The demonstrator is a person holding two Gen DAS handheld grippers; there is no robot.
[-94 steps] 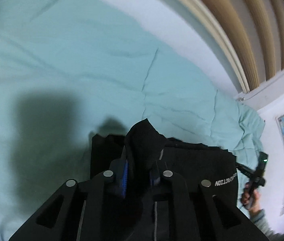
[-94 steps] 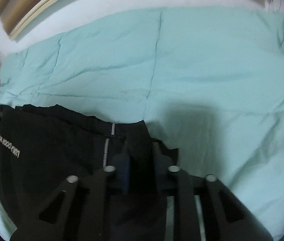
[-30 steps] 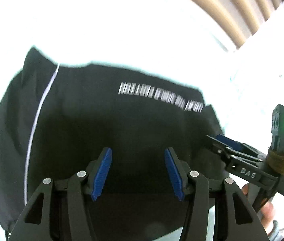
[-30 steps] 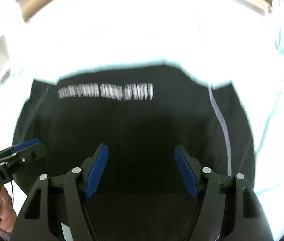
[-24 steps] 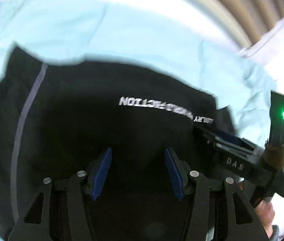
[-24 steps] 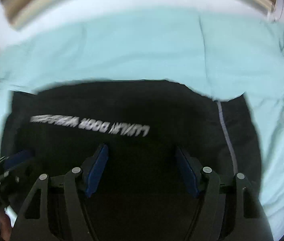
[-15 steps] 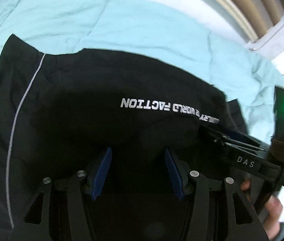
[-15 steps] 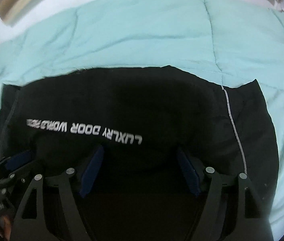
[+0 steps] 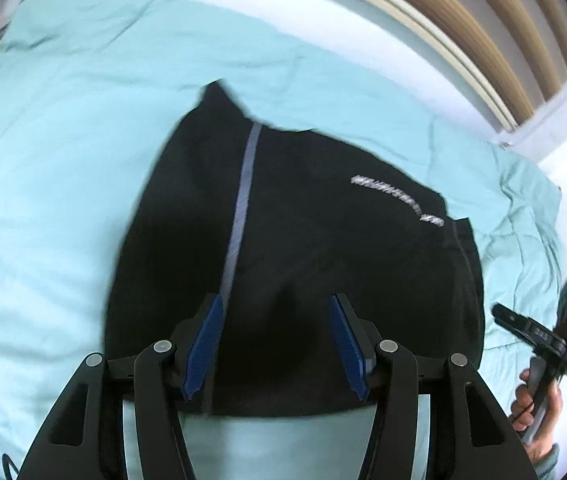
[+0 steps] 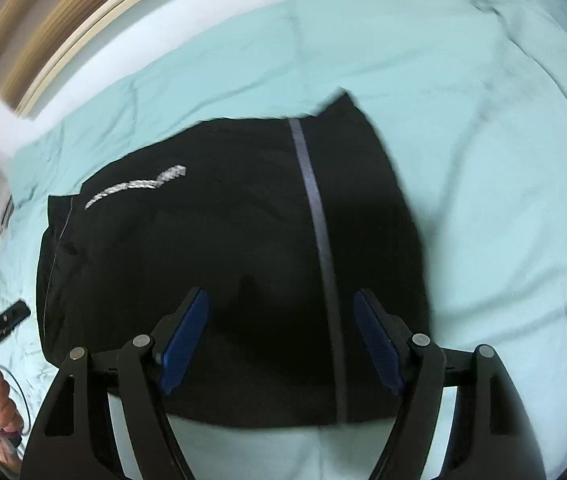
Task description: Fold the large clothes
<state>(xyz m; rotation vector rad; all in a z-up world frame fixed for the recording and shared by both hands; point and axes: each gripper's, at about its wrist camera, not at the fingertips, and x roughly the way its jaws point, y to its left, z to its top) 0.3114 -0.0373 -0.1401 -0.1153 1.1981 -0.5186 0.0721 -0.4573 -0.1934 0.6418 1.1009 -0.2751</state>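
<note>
A: Where is the black garment (image 9: 303, 248) lying relative to the tools?

B: It is lying folded on the teal duvet (image 9: 51, 184), filling the centre of both wrist views. Its near edge is running across the lower frame, just ahead of each tool's fingers. The left gripper (image 9: 275, 344) is hovering over the end with the grey stripe (image 9: 239, 216); in its own view the right gripper (image 10: 279, 340) is hovering over the striped end there.

A: State of the jaws?

B: Both are standing wide with nothing between the pads. The right gripper's jaws have just been opening further.

A: Long axis and clearance?

B: The garment's long axis is running left to right, so each hand is nearer its own end. Open duvet is surrounding the garment on all sides; the slatted headboard (image 9: 483, 40) is standing well apart, at the upper right.
</note>
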